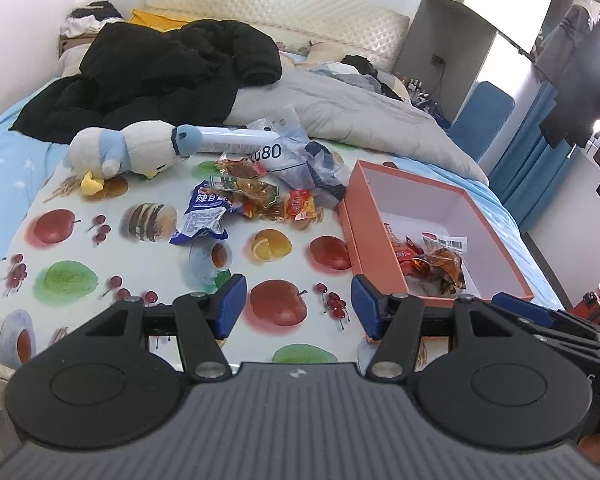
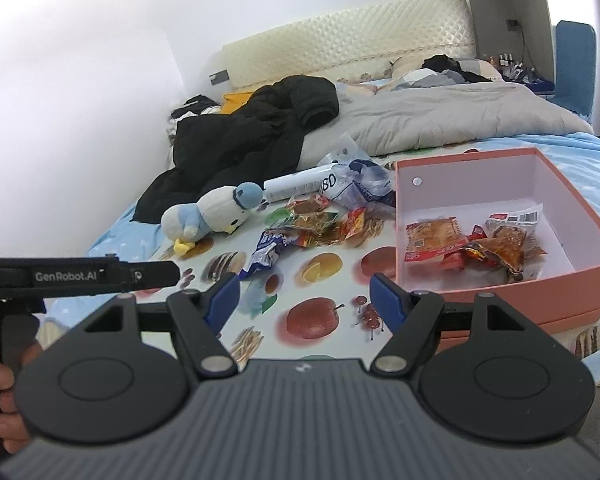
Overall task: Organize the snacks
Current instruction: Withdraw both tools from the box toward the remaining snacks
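Note:
Loose snack packets lie in a heap on a fruit-print cloth [image 1: 100,264] [image 2: 324,308] spread over the bed: a blue-and-white packet [image 1: 204,216] [image 2: 266,254] and several orange-red ones [image 1: 268,196] [image 2: 324,224]. An open pink box [image 1: 380,248] [image 2: 580,280] stands to the right with a few snack packets [image 1: 440,260] [image 2: 472,246] inside. My left gripper [image 1: 298,306] hovers open over the cloth, nothing between its blue pads, just left of the box's near corner. My right gripper [image 2: 304,300] is likewise open and empty, short of the heap, the box at its right.
A white-and-blue plush bird [image 1: 128,152] [image 2: 212,216], a white tube [image 1: 236,140] [image 2: 296,186] and a crumpled clear bag [image 1: 312,160] [image 2: 360,184] lie behind the heap. A black jacket [image 1: 160,72] [image 2: 252,136] and grey duvet [image 1: 340,116] [image 2: 440,116] lie beyond. A hand [image 2: 0,400] grips the left tool's handle.

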Demonstrator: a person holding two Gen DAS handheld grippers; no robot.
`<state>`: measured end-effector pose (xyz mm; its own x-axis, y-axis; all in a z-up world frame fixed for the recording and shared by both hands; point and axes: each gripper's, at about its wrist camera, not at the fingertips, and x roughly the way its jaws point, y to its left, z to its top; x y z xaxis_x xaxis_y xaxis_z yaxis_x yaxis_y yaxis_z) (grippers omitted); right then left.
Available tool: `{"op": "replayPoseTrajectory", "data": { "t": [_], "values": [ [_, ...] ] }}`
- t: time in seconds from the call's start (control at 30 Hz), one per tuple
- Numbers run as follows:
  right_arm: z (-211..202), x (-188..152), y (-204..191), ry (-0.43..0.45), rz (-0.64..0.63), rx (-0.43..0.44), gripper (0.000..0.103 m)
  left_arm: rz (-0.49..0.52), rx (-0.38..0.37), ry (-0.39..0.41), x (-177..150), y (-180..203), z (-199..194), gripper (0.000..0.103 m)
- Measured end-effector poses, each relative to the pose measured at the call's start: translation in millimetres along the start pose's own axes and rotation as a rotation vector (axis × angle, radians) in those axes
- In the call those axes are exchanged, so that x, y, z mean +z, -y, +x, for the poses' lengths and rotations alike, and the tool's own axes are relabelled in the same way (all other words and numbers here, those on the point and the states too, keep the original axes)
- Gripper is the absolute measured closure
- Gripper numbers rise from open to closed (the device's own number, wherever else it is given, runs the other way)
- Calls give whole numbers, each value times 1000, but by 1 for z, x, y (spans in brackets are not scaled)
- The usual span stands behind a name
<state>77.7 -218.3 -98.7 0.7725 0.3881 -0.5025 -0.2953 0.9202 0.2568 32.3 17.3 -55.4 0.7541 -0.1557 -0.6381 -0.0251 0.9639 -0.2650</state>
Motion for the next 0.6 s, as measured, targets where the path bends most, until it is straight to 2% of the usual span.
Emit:
{"op": "replayPoseTrajectory", "data": {
  "t": [0.43, 0.6],
  "values": [
    [45, 11, 3, -50, 0, -16, 29, -27, 24, -77, 25, -24, 60, 38],
    [76, 19, 4, -69, 0, -13, 30, -36, 48, -95, 39, -41, 92, 32]
  ]
}}
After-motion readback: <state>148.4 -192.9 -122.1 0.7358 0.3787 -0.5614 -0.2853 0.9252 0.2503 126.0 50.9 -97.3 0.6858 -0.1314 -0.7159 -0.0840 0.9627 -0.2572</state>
